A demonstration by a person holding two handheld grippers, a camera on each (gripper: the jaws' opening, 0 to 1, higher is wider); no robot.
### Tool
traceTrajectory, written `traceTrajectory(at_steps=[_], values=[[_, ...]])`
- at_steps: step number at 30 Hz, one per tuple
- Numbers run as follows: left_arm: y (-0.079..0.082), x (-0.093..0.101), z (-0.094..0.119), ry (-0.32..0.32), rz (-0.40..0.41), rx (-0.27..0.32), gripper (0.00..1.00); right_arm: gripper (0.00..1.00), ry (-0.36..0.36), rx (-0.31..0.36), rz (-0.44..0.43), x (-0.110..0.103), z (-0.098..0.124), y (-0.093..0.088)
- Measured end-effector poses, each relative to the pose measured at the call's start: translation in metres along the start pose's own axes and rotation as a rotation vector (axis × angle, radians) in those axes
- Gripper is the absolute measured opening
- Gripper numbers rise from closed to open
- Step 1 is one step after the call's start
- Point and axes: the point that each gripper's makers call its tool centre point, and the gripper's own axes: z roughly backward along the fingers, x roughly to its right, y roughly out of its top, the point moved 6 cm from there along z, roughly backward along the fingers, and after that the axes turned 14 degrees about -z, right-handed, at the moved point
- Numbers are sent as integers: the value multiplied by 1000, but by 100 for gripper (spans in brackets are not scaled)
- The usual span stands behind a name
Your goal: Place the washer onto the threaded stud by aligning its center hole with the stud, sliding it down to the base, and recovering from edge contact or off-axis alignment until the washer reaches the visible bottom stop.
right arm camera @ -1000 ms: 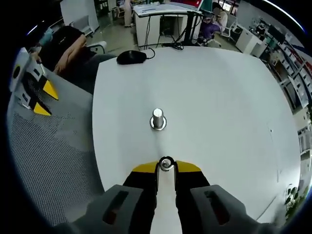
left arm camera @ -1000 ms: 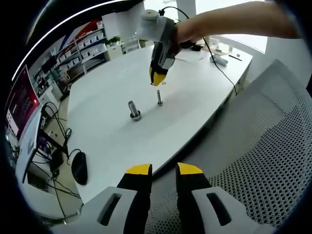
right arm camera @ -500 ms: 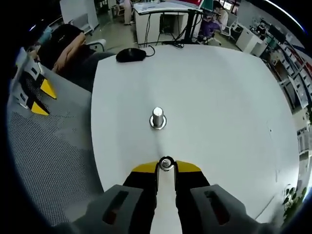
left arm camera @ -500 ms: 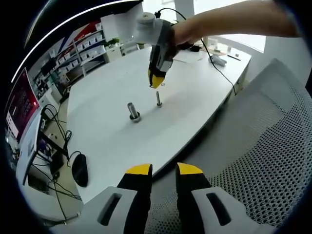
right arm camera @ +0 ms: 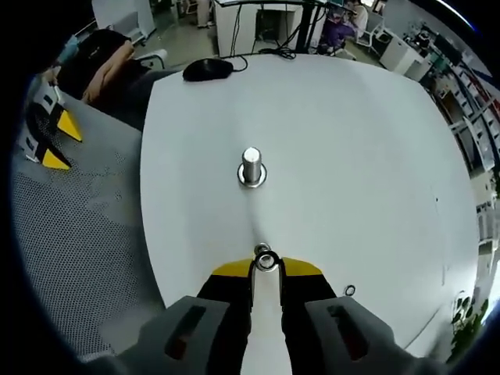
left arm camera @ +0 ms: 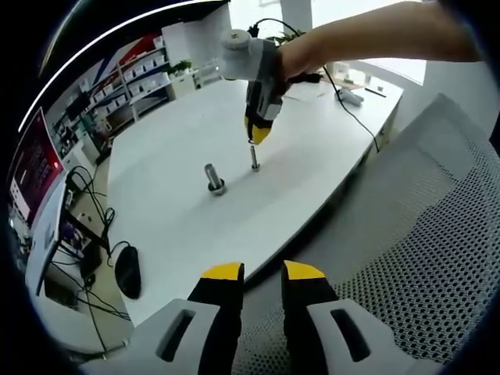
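Right gripper (right arm camera: 266, 268), jaws nearly closed, pinches a washer (right arm camera: 266, 261) at its tips just above the thin stud (left arm camera: 255, 156) on the white table (right arm camera: 351, 172). Left gripper (left arm camera: 262, 272) hangs slightly open, holding nothing, over a mesh chair (left arm camera: 422, 226).

Black computer mouse (right arm camera: 207, 69) at white table (right arm camera: 375, 156) edge, beside mesh chair (left arm camera: 422, 234).

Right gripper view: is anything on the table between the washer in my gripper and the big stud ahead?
No. In the right gripper view, only bare white table lies between the washer and the big stud.
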Motion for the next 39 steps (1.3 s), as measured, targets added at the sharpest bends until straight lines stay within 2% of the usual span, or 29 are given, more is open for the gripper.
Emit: traceTrajectory(at_steps=[4,10,16,25,34,39], values=[[0,0,0,-1,1,-2,17,14,0,-17,3,5,-6,3],[0,0,0,2,-5,4,17,14,21,-46,7,-2,-8,1],[0,0,0,0,0,0,17,14,27,-54,4,6,-17,2],[0,0,0,-3,2,-1,17,14,36,-79,13,-2,-24,-3],[0,0,0,-3,6,-3,17,14,50,-113,3,0,-51,-8],[0,0,0,-5,8,-5,17,14,62,-136,5,-1,-58,-9]])
